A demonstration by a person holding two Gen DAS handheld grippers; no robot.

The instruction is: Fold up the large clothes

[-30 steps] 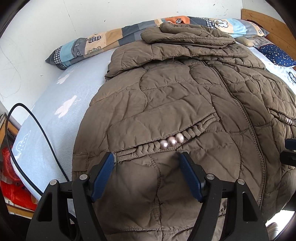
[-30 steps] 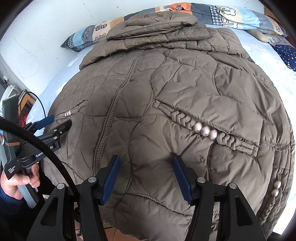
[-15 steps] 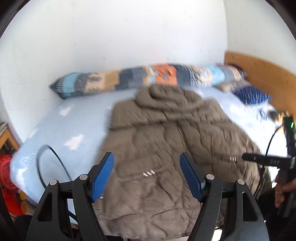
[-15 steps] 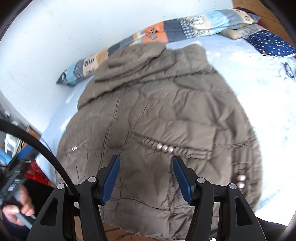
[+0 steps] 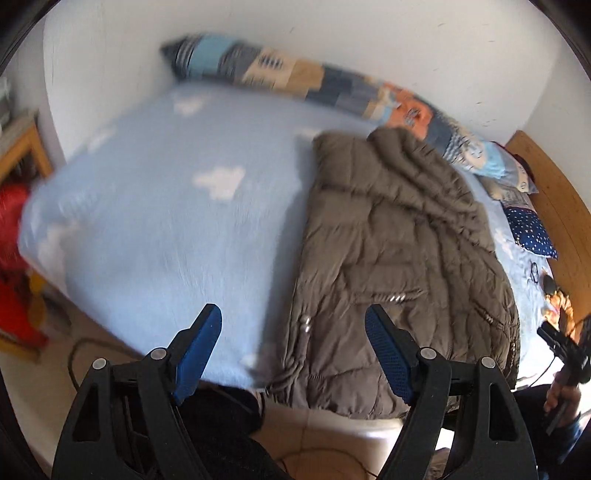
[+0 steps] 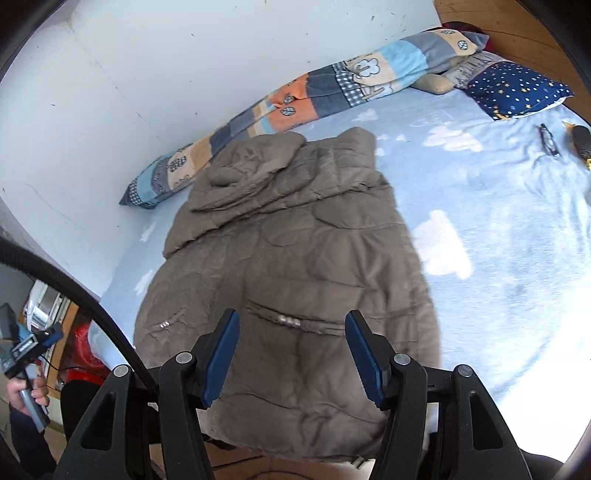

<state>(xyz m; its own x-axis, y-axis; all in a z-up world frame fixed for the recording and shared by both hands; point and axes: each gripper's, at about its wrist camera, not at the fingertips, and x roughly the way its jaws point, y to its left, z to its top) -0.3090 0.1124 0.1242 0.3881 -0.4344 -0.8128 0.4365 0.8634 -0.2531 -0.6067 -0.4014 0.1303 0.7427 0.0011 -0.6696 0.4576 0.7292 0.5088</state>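
A brown quilted coat (image 6: 291,280) lies flat on the bed (image 6: 480,221), front up, its hem hanging over the near edge and its hood folded at the 12 o'clock end. In the left wrist view the coat (image 5: 399,266) sits at 3 o'clock of centre, with bare blue sheet (image 5: 166,206) filling the 9 o'clock half.

A long patchwork bolster (image 6: 295,99) runs along the wall just beyond the hood, touching it. At 1 o'clock in the right view a star-print pillow (image 6: 517,88) lies against the wooden headboard (image 6: 524,33), well apart from the coat. Glasses (image 6: 548,138) and a small dark object lie on the sheet at 2 o'clock. A black cable (image 6: 85,295) crosses the 9 o'clock side of the right view. Something red (image 5: 11,258) stands on the floor beside the bed at 9 o'clock in the left view, blurred.

The left gripper (image 5: 293,350) is spread wide and holds nothing; it hangs over the bed edge, off the coat's 9 o'clock side. The right gripper (image 6: 291,358) is likewise spread wide and empty, above the coat's lower front near the pocket.

A second ago both grippers were close over the pockets; both have since pulled back and up, and the left view has swung toward the bare sheet. The coat lies as it did.
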